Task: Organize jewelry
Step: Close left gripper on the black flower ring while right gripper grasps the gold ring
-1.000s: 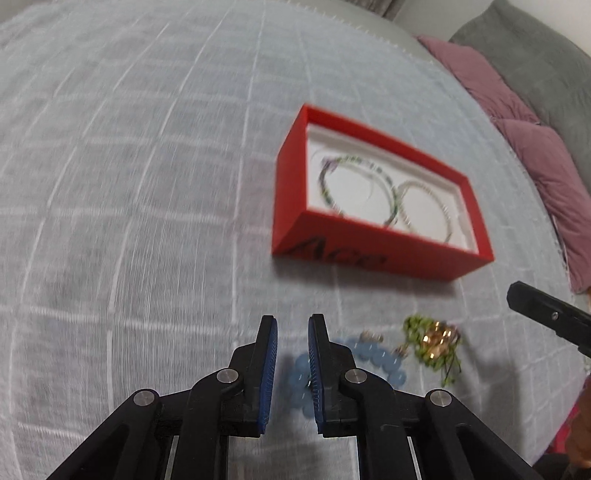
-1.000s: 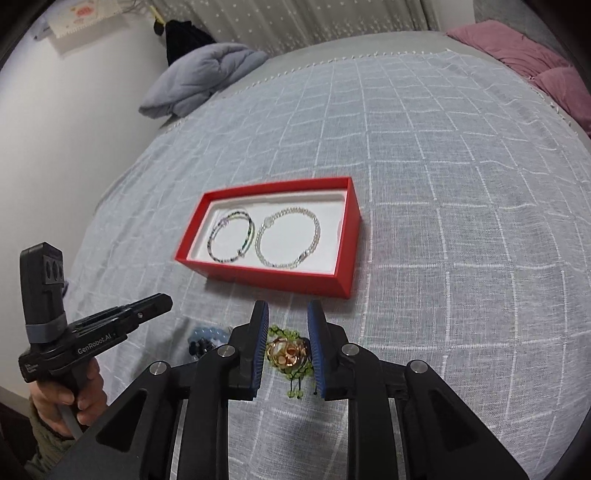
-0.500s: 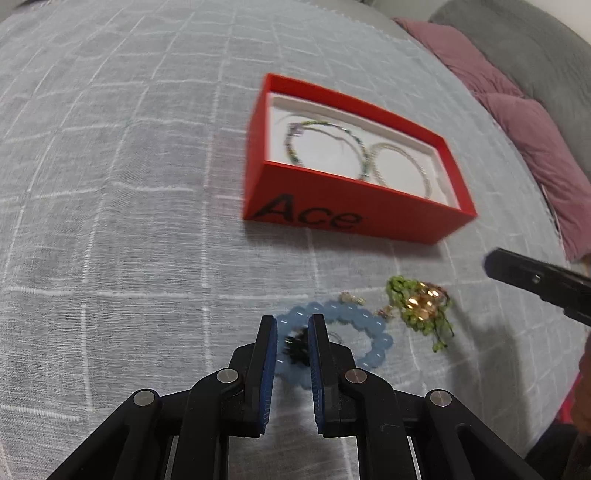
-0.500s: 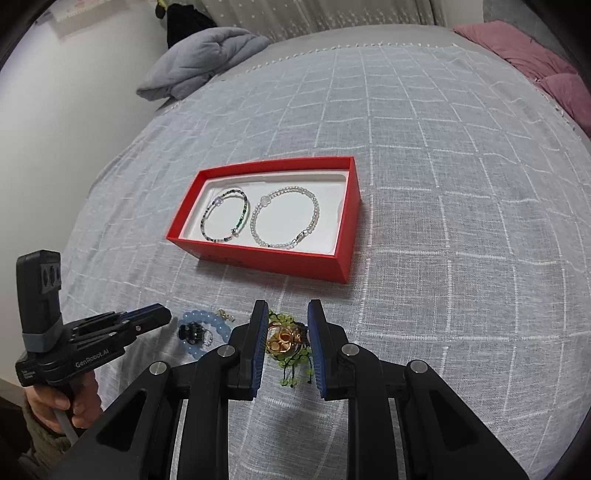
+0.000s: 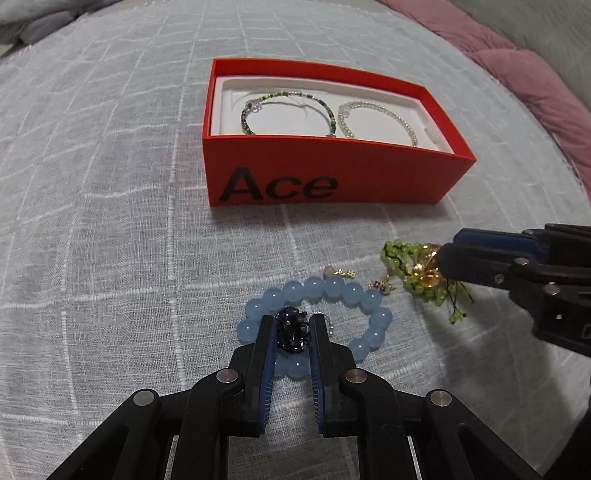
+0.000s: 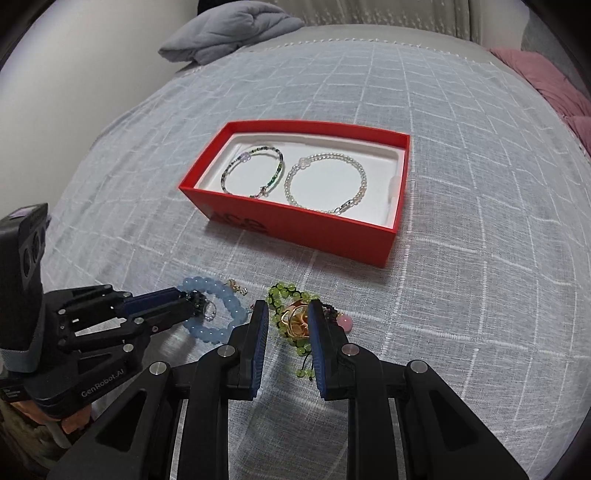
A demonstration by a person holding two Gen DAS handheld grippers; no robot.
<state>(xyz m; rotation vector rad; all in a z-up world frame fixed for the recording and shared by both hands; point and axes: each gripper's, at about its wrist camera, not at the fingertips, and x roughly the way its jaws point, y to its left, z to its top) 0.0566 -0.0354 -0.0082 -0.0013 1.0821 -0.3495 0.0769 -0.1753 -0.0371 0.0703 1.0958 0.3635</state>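
A red "Ace" box [image 5: 332, 181] [image 6: 306, 225] on the grey bedspread holds a dark green beaded bracelet [image 6: 255, 170] and a pearl bracelet [image 6: 325, 184]. In front of it lie a blue bead bracelet [image 5: 332, 288] [image 6: 225, 310], a dark crystal piece [image 5: 292, 330] and a green bead bracelet with gold ornament [image 5: 417, 277] [image 6: 291, 317]. My left gripper [image 5: 292, 328] is open, its fingers on either side of the dark crystal piece. My right gripper [image 6: 286, 321] is open, its fingers on either side of the gold ornament.
Small charms [image 5: 345, 272] lie beside the blue bracelet. A pink bead [image 6: 345, 322] lies right of the green bracelet. Pink pillows [image 5: 524, 74] line the right edge. A grey blanket [image 6: 229, 29] is bunched at the far side.
Both grippers have come down and forward onto the jewelry. The left now straddles the dark crystal piece, the right straddles the gold ornament. Both jaws stay open.
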